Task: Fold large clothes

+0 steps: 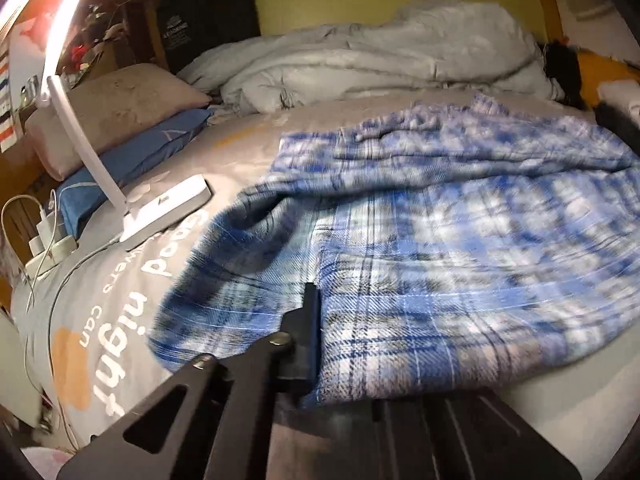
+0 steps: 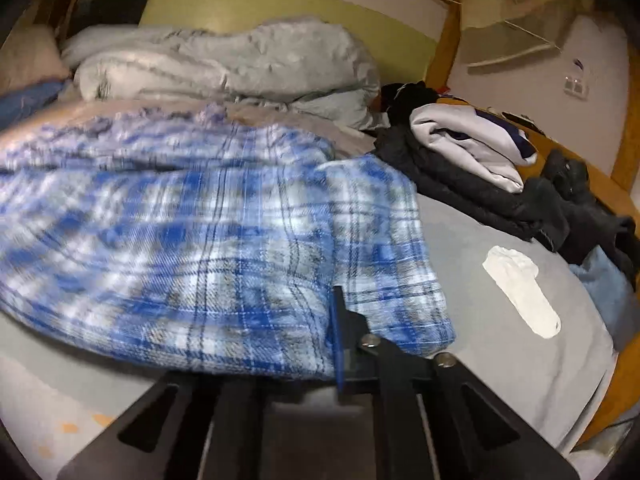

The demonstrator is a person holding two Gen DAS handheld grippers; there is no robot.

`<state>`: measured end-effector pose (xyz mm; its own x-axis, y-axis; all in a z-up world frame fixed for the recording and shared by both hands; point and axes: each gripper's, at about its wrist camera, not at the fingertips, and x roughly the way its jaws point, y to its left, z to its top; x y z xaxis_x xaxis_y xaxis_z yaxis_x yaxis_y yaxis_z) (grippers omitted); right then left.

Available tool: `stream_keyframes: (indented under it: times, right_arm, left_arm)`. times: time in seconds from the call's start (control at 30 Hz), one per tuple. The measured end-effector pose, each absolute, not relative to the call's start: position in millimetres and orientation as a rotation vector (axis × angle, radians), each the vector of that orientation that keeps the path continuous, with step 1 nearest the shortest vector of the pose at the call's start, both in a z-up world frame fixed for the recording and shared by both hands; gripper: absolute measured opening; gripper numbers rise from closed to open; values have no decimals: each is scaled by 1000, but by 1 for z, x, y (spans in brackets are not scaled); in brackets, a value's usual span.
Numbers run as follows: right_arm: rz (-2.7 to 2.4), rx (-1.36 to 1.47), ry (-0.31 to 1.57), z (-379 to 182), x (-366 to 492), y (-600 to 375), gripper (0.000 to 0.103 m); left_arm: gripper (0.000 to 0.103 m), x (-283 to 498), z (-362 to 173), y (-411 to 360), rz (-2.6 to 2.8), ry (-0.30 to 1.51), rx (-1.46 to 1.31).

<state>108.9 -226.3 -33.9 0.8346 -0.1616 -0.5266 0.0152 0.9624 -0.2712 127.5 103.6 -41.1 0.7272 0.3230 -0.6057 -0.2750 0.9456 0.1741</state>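
A large blue-and-white plaid garment (image 1: 440, 240) lies bunched across the grey bed sheet (image 1: 112, 280). In the left wrist view my left gripper (image 1: 316, 304) is shut on the garment's near left part; only one black finger (image 1: 308, 332) shows, and the cloth covers the other. In the right wrist view the same plaid garment (image 2: 200, 220) fills the left and middle. My right gripper (image 2: 338, 304) is shut on its near right part beside a sleeve-like flap. The cloth looks blurred in both views.
A white desk lamp (image 1: 160, 208) stands on the bed at the left, with pillows (image 1: 112, 112) and a charger with cables (image 1: 44, 240) beyond. A grey quilt (image 1: 360, 60) is heaped at the back. A pile of dark clothes (image 2: 480, 192) and a white sock (image 2: 520, 292) lie to the right.
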Motion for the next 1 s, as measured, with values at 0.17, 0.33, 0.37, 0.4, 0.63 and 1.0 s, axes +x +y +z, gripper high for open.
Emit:
stream_keyframes:
  times: [0.17, 0.33, 0.37, 0.4, 0.63, 1.0]
  right_arm:
    - [-82, -194, 472, 2, 73, -236, 4]
    - [-52, -157, 397, 41, 20, -252, 4]
    - [-47, -170, 397, 48, 11, -253, 4]
    - [-38, -185, 417, 53, 0, -252, 4]
    - [-23, -252, 516, 42, -24, -250, 4]
    - [-6, -352, 474, 90, 79, -229, 4]
  left_arm:
    - [2, 101, -10, 101, 315, 574, 63]
    - [2, 66, 15, 93, 292, 538, 70]
    - [2, 61, 16, 90, 293, 555, 78]
    - [2, 54, 12, 88, 292, 576, 89]
    - [3, 54, 19, 92, 306, 623, 75]
    - [5, 168, 56, 101, 364, 744, 341]
